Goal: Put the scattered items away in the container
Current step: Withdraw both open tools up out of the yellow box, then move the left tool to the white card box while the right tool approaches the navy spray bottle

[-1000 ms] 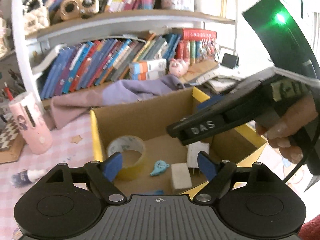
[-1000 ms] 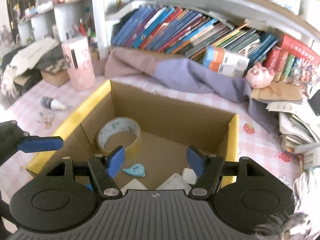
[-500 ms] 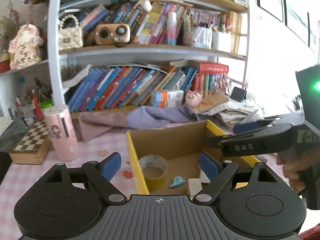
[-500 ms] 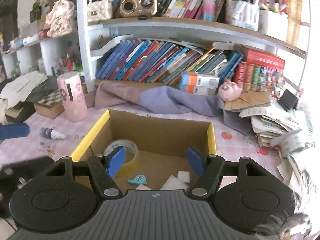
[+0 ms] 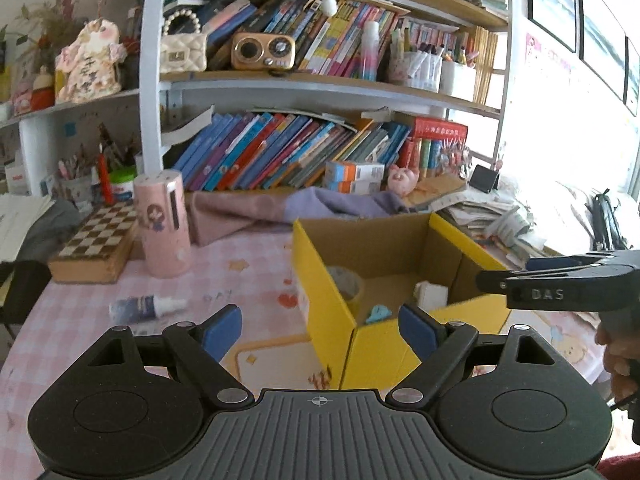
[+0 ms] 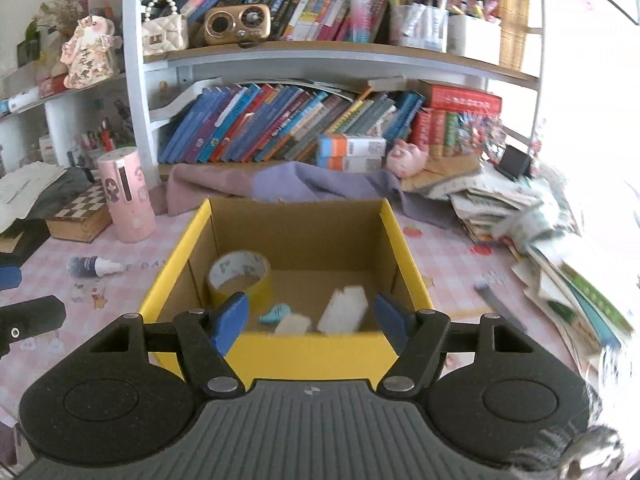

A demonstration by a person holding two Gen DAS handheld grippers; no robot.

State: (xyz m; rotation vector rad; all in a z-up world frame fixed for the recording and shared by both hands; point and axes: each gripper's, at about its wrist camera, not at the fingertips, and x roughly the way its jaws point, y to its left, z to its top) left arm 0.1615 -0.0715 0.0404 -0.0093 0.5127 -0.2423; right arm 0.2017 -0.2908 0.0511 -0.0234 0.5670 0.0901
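Note:
A yellow cardboard box (image 6: 394, 236) stands open on the pink checked table; it also shows in the left wrist view (image 5: 320, 280). Inside lie a tape roll (image 6: 239, 276), a small blue piece (image 6: 275, 313) and two white blocks (image 6: 347, 309). A small dark bottle with a white cap (image 5: 146, 307) lies on the table left of the box; it also shows in the right wrist view (image 6: 94, 266). My left gripper (image 5: 320, 326) is open and empty, in front of the box's near left corner. My right gripper (image 6: 312, 312) is open and empty, above the box's near wall.
A pink cylinder (image 5: 162, 226) and a chessboard box (image 5: 96, 242) stand at the back left. A purple cloth (image 6: 304, 184) lies behind the box. Stacked papers and books (image 6: 560, 264) fill the right side. A flat grey strip (image 6: 500, 306) lies right of the box. Bookshelves rise behind.
Both grippers have pulled back and up from inside the box. The view has widened, and the bottle on the table has come into sight.

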